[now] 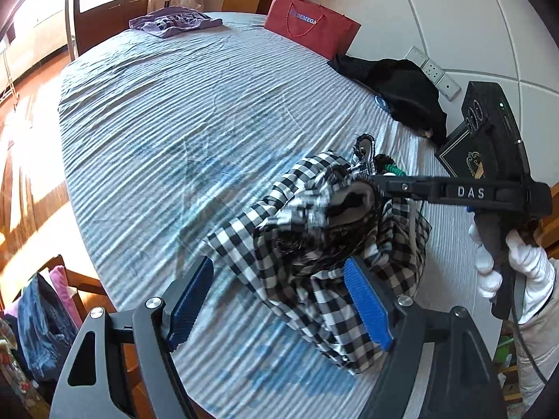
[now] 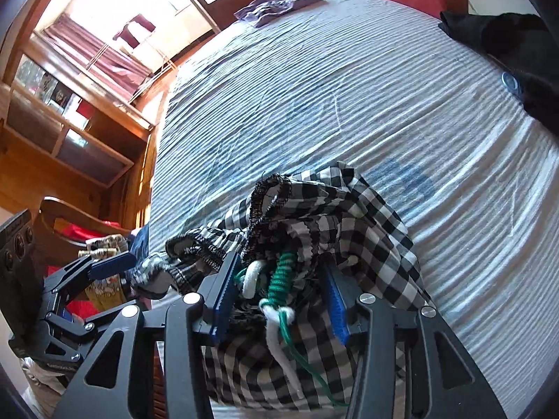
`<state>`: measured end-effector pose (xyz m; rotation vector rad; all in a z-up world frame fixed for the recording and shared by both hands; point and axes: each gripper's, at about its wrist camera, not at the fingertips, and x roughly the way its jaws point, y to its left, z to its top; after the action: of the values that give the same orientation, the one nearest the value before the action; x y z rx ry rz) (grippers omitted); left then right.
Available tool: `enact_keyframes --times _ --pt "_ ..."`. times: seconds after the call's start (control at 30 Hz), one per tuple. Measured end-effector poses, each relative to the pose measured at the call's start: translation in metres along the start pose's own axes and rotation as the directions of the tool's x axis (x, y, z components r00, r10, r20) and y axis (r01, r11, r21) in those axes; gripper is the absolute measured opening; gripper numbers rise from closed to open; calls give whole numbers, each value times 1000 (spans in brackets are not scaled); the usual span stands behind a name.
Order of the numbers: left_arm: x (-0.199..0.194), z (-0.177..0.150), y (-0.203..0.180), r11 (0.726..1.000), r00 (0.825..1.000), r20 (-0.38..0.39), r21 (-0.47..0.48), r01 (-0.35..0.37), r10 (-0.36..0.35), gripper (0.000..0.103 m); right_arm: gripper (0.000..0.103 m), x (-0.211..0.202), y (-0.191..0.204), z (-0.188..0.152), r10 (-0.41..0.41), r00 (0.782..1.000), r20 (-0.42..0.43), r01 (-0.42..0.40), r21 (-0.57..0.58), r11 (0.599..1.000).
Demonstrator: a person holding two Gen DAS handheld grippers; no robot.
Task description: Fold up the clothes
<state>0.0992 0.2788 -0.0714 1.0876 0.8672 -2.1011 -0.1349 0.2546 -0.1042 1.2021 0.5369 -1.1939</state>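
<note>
Left wrist view: a black-and-white checked garment [image 1: 314, 244] lies in a crumpled heap on the striped bedsheet [image 1: 174, 122], toward the bed's near right edge, at about four o'clock from the bed's middle. The left gripper [image 1: 279, 300] hangs over the heap's near end with its jaws spread wide, one blue pad on the cloth and the other over bare sheet, grasping nothing. The right gripper [image 1: 375, 183] reaches in from three o'clock, held by a white-gloved hand [image 1: 503, 265]; its tip is buried in the gathered waistband, so whether it is clenched on the cloth cannot be told from here.

In the right wrist view the right gripper [image 2: 279, 296] straddles the bunched waist, its blue pads apart with a green-and-white drawstring [image 2: 279, 289] and folds of fabric between them; no firm pinch shows.

The garment looks light, thin and limp, likely to sag and slide once lifted, and the loose cord could snag. The elastic waistband [image 2: 206, 248], thicker and ruffled, seems the surest place to take hold, one gripper at each end, so the cloth can be spread flat.

At eleven o'clock on the far corner a purple shirt [image 1: 174, 21] lies folded; a red bag [image 1: 311, 24] and black clothing [image 1: 401, 87] sit along the wall at one o'clock.
</note>
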Motion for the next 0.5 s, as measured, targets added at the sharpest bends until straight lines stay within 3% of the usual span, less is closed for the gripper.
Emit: enact_keyframes --times 0.17,0.3,0.43,0.5 --pt "-10 18 13 992 1000 12 128 -3 1 78 54 -32 -10 2 17 994 106 -36 179 983" --pt "-17 28 -2 979 999 39 203 -1 -7 78 61 -64 -20 -43 -72 990 123 43 225 973" --pt "-13 35 -27 963 999 37 269 9 -20 78 61 -94 -30 -88 -156 979 130 116 273 955" --pt "-7 37 -42 952 999 47 304 -10 -5 78 61 -87 -40 -113 -142 984 107 104 303 947"
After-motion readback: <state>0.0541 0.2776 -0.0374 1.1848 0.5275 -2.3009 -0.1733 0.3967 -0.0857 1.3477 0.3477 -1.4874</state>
